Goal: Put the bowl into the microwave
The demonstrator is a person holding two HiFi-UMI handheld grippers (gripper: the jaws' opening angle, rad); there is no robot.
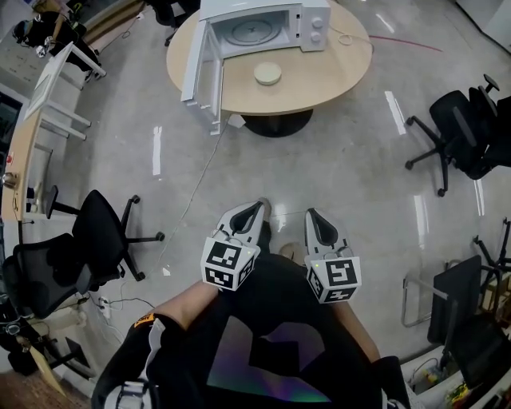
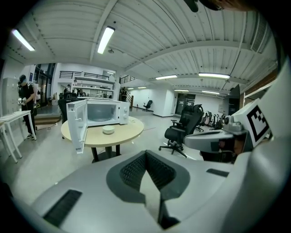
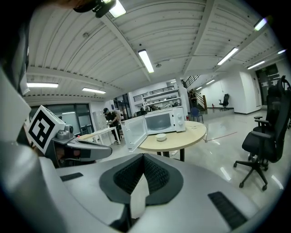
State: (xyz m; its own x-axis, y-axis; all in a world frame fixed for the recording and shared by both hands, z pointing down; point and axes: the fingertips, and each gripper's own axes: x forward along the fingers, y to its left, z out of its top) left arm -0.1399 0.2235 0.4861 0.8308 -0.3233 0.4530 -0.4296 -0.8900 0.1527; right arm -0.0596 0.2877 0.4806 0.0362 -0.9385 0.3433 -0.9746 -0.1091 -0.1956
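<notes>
Cream round bowl [image 1: 267, 74] sat out on the round pale-wood table [image 1: 327, 84], well apart from both grippers.
And there was the white microwave [image 1: 275, 24] behind it, its door [image 1: 200, 68] swung wide open, the bowl just in front of the cavity (outside it, on the tabletop). Down by the person's body, the left gripper [image 1: 257, 206] and the right gripper [image 1: 311, 214] were side by side, tips toward the table. Each gripper's own view showed its dark ribbed pads [image 2: 132, 170] pressed together with nothing between them. One black office chair [image 1: 96, 232] stood on the glossy grey floor [image 1: 351, 176] at the left, another black swivel chair [image 1: 459, 132] at the right.
</notes>
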